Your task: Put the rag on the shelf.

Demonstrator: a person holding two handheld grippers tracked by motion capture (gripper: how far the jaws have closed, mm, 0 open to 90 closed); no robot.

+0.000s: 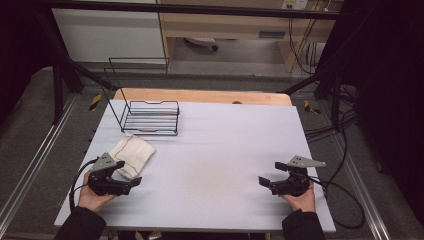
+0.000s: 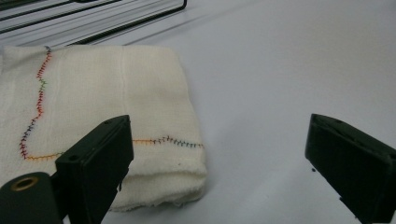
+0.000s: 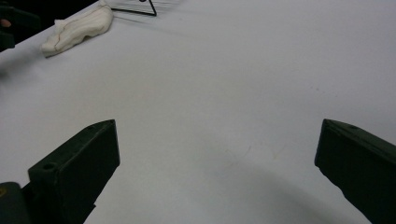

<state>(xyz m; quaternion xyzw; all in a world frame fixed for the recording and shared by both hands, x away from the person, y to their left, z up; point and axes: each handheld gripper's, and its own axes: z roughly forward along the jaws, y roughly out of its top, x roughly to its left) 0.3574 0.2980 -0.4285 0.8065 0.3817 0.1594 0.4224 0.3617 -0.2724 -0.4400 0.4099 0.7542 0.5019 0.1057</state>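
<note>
1. A folded cream-white cotton cloth with multicoloured zigzag stitching [image 1: 132, 155] lies flat on the near-left part of the pale lilac-grey table mat [image 1: 215, 150], apparently set there within easy reach of the left hand.
2. In the left gripper view the cloth [image 2: 102, 116] sits just ahead of the jaws and off to their left; its near corner lies beside the left jaw, not between the two.
3. The left gripper [image 1: 123, 175] rests low at the near-left edge of the mat, its jaws spread wide and holding nothing, seemingly poised for a first grasp.
4. The right gripper [image 1: 270, 175] waits well apart at the near right, its jaws also wide and empty over bare mat; from there the cloth [image 3: 77, 28] shows far off to the left.
5. A black wire rack with a tall upright frame [image 1: 150, 117] stands just beyond the cloth at the far left, a likely destination for it.
</note>
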